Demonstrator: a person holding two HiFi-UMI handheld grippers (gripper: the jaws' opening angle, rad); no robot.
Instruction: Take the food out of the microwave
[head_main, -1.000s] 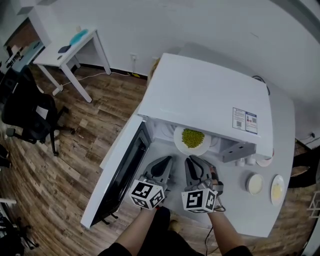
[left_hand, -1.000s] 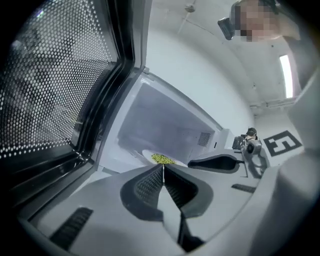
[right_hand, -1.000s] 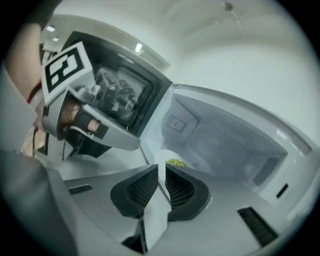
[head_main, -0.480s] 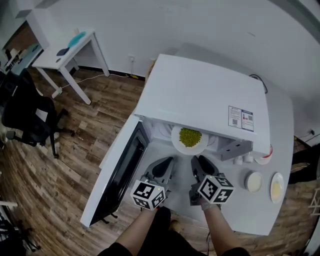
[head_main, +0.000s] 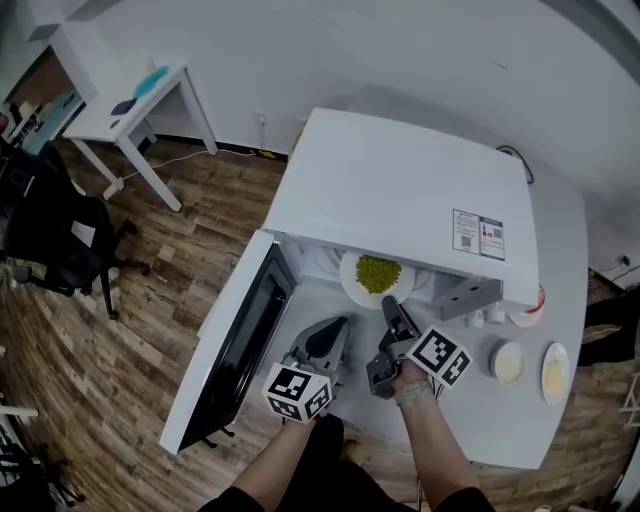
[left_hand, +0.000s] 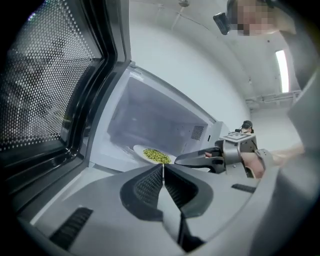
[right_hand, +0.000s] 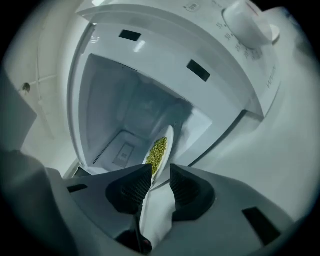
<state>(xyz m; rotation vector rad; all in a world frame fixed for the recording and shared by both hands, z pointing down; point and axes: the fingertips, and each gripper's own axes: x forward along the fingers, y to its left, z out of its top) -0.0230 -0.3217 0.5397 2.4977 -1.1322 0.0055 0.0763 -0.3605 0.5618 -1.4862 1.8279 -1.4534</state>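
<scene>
Plate's place: the plate (head_main: 347, 281) sits at the mouth of the microwave (head_main: 400, 190), its near edge toward the person and the door (head_main: 235, 345) swung wide to the left.
Food: a loose heap of small green peas (head_main: 378, 272) in the middle of the plate.
How it will handle: the plate looks like glazed white ware, so probably stiff, smooth, a little slippery and breakable. It is likely light enough for one grip. The peas are loose and would roll off if it tips, and it may be hot.
Where to take hold: the near rim, the only part within reach. The pads should bite well onto the rim, and the plate should stay level as it comes out.
Right gripper: the right gripper (head_main: 392, 312) is turned on its side, jaws apart, with the plate's rim between them and not yet pinched.
Left gripper: the left gripper (left_hand: 163, 167) is closed on nothing and waits on the table (head_main: 560, 250) in front of the door.
Writing: the sticker (head_main: 478, 236) on top of the microwave has print too small to read. The marks round the dial (right_hand: 247, 20) and the lettering below it are blurred.
Brand: none can be read.
</scene>
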